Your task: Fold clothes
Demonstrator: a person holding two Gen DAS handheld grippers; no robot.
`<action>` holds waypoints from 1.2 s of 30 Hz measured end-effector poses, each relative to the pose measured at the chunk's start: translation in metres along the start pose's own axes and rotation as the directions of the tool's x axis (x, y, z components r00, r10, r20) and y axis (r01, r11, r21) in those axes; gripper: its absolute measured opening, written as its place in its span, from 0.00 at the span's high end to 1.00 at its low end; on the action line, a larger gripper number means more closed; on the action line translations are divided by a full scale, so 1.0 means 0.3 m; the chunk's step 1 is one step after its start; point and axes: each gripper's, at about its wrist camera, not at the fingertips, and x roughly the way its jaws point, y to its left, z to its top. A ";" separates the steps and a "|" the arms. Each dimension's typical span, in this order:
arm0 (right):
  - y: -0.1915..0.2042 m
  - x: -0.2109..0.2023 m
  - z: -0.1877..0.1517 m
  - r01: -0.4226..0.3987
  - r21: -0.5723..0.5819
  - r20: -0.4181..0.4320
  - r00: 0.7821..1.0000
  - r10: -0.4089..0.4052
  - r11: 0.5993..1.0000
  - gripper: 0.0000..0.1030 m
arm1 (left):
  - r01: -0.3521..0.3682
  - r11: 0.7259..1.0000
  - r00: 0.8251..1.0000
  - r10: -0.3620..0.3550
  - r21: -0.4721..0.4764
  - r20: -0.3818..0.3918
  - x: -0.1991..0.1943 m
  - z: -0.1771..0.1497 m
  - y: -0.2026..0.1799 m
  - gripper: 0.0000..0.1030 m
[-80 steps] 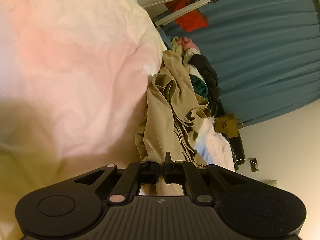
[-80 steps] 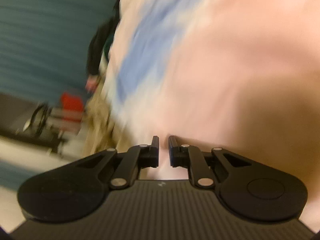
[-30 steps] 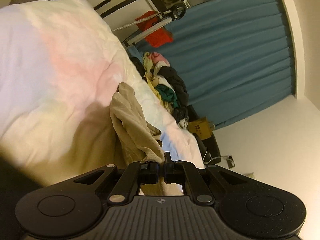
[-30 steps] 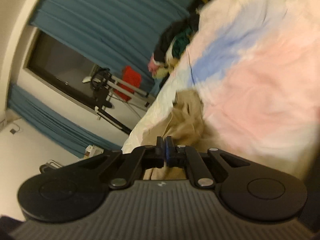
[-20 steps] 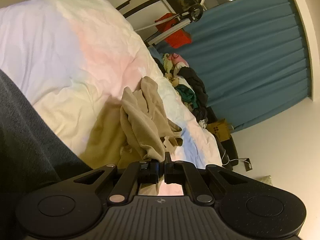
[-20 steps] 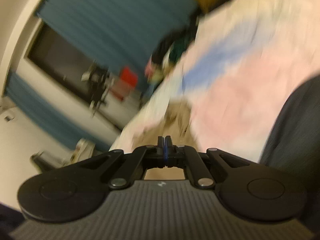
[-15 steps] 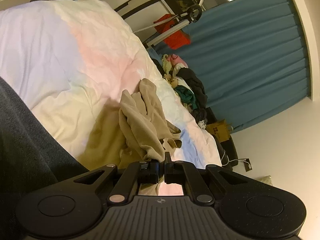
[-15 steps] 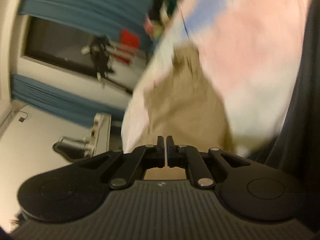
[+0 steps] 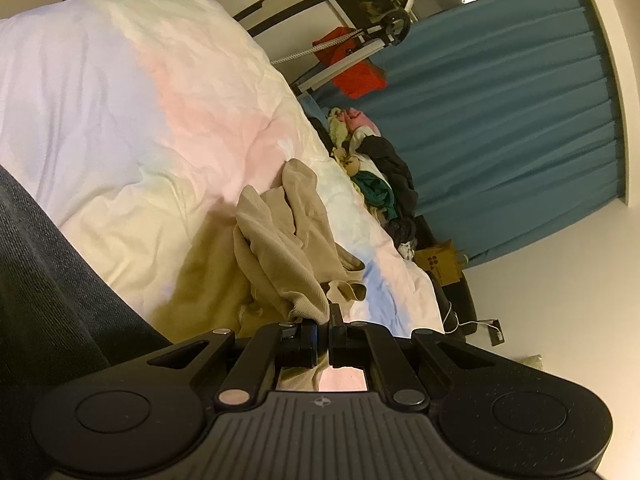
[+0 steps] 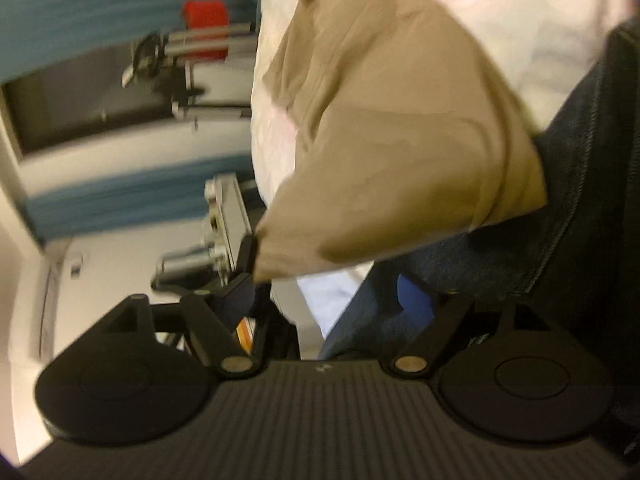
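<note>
Between the closed jaws of the left gripper (image 9: 323, 330) sits a ribbed edge of the beige garment (image 9: 280, 240), pinched tight with almost no gap showing. From that pinch the cloth runs forward and away in bunched folds, lying on the pastel bedcover (image 9: 152, 120), which spreads wide to the left of the jaws and ahead of them with plenty of bare surface. A dark-clad leg (image 9: 48, 288) of the person fills the lower left, close beside the gripper body.

Right gripper (image 10: 332, 276) has its jaws spread wide apart and grips nothing. The picture is blurred by motion, but the left finger (image 10: 248, 256) stands against the lower corner of the beige garment (image 10: 400, 140), while the right finger is low and largely hidden against the person's blue jeans (image 10: 560, 220). The garment hangs draped ahead of and above the jaws, over the edge of the bedcover (image 10: 500, 8) and against the jeans on the right.

Farther beyond the left jaws, past the beige folds, a pile of mixed clothes (image 9: 380, 176) lies along the far edge of the bed. Behind it hang teal curtains (image 9: 500, 120), with a metal frame carrying something red (image 9: 352, 68) up ahead and a cardboard box (image 9: 438, 264) on the floor to the right.
</note>
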 end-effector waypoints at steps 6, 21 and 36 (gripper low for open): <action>-0.089 0.052 -0.008 -0.081 0.213 0.032 0.997 0.076 0.974 0.21 | 0.005 1.000 1.000 -0.005 -0.022 0.007 0.009 0.009 0.003 0.96; -0.080 -0.021 0.067 -0.016 0.177 0.316 0.948 -0.041 0.984 0.32 | 0.029 0.990 0.998 -0.022 -0.139 0.056 -0.003 0.048 0.047 0.96; 0.177 -0.231 0.070 0.146 -0.254 0.492 0.871 -0.002 0.956 0.85 | 0.106 0.994 0.994 -0.105 -0.029 0.039 -0.128 0.016 -0.062 0.96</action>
